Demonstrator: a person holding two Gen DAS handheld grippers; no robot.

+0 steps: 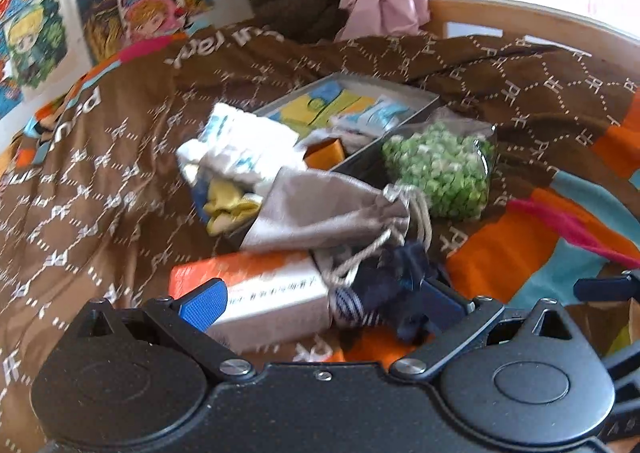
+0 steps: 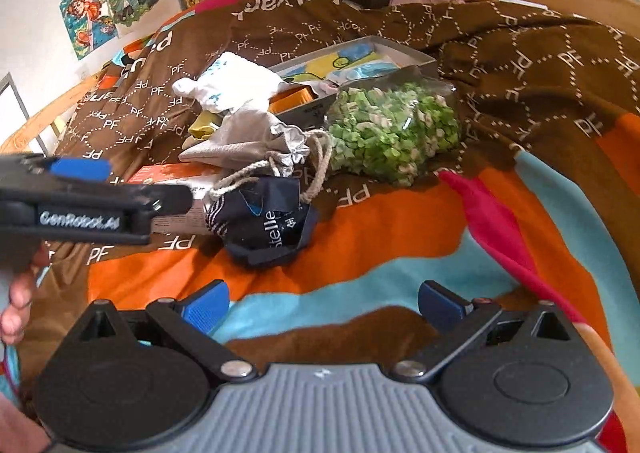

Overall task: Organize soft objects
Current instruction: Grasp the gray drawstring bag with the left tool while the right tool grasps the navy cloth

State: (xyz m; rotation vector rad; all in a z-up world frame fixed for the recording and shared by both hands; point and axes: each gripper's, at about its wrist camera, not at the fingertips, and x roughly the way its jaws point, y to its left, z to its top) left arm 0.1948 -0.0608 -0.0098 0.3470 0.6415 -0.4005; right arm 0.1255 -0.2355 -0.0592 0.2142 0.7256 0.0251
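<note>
Clearly, "GenRobot.AI" marks the left tongs (image 2: pixel 82 169); "PF" dots the blanket (image 2: pixel 520 65).

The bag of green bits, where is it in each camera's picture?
Left wrist view: the bag of green bits sits right of centre, in the middle height, against the grey box.
Right wrist view: it lies above centre, a little to the right, much larger.
Shared landmark: the grey drawstring pouch lies just left of the bag in both views.
</note>
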